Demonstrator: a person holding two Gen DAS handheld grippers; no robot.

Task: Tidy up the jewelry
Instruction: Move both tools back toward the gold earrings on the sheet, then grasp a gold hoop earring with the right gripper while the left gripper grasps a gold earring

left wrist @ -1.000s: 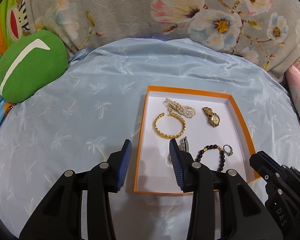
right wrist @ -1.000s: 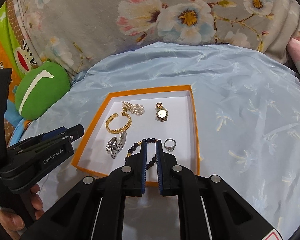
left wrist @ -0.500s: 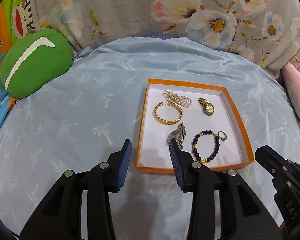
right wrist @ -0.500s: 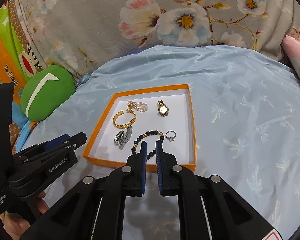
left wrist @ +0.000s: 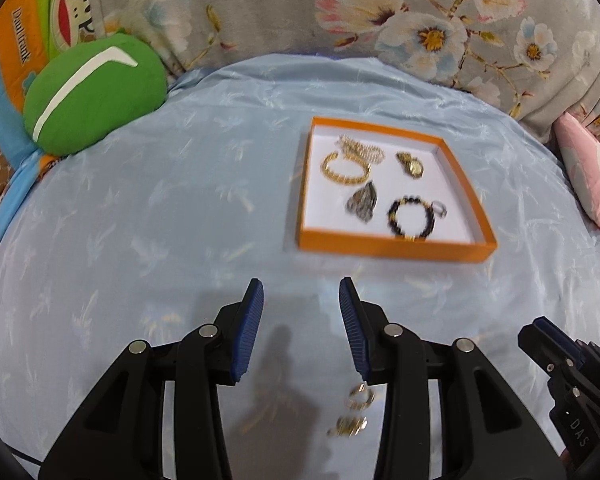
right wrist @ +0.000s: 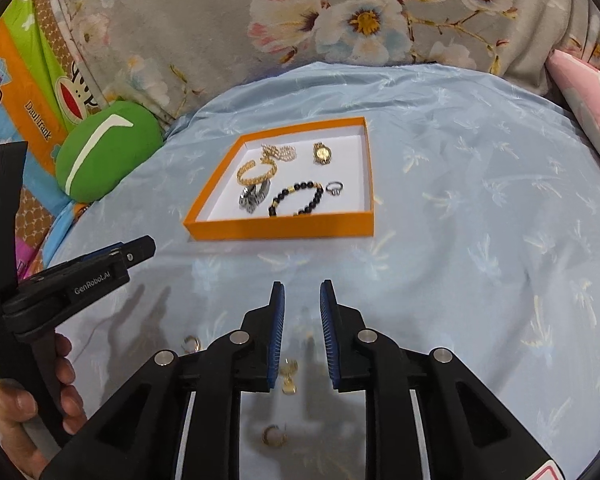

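An orange tray (left wrist: 396, 246) (right wrist: 280, 230) lies on the blue cloth. It holds a gold bangle (left wrist: 342, 180), pearls (right wrist: 284, 152), a gold watch (right wrist: 323, 154), a silver watch (left wrist: 362, 202), a black bead bracelet (right wrist: 316, 200) and a ring (right wrist: 335, 188). Small gold earrings (left wrist: 360, 396) (right wrist: 290, 366) lie loose on the cloth close under both grippers. My left gripper (left wrist: 300, 292) is open and empty, well short of the tray. My right gripper (right wrist: 302, 292) hangs over the earrings, its jaws opening a narrow gap with nothing between them.
A green cushion (left wrist: 96, 92) sits at the back left beside a cartoon-print sheet. Floral fabric (right wrist: 360, 20) rises behind the cloth. A pink pillow (left wrist: 588, 176) lies at the right edge. A hand (right wrist: 64, 400) holds the left gripper's handle.
Both grippers have drawn back from the tray, which now lies farther off. Loose earrings have come into view beneath them. The right jaws, shut before, have parted slightly.
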